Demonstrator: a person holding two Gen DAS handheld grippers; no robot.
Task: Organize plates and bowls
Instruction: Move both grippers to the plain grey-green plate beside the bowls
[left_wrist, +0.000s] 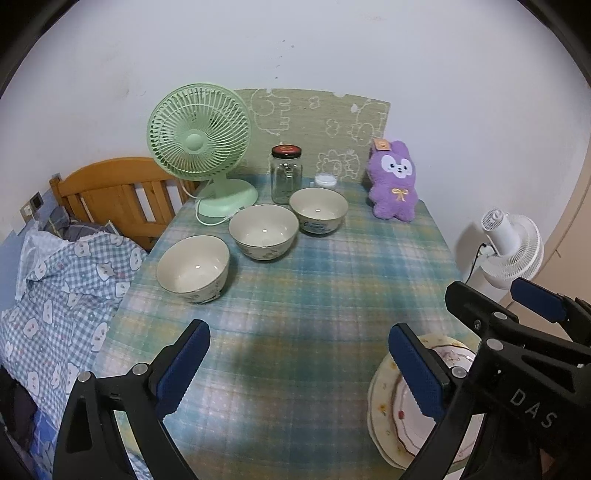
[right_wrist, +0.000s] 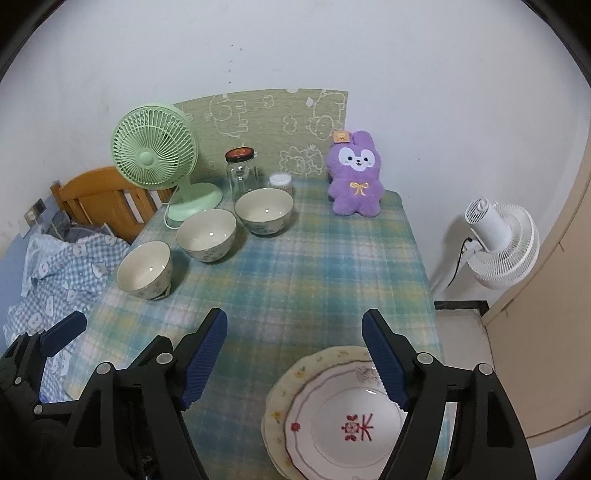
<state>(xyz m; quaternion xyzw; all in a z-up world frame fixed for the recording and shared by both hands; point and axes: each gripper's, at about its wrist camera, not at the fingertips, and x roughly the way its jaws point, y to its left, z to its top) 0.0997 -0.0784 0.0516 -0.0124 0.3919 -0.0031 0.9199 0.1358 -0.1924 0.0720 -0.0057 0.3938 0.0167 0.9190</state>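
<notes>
My left gripper (left_wrist: 299, 369) spread, empty, hovering low over table (left_wrist: 314, 288). My right gripper (right_wrist: 295, 362) spread, above stacked plates (right_wrist: 332, 417) at lower right. Three bowls (right_wrist: 206, 234) diagonal, upper left.

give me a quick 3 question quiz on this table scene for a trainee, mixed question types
1. True or false: the three bowls are stacked inside one another.
2. Multiple choice: what stands directly behind the farthest bowl? A) the purple plush toy B) the glass jar C) the white fan
3. Fill in: the plate with the red motif rests on top of a ____ plate.

Key
1. False. The nearest bowl, middle bowl and farthest bowl sit apart in a diagonal row on the tablecloth.
2. B, the glass jar with a dark lid.
3. Yellow-rimmed; the yellow-rimmed plate shows beneath it. Both the left gripper and right gripper are open and empty.
</notes>
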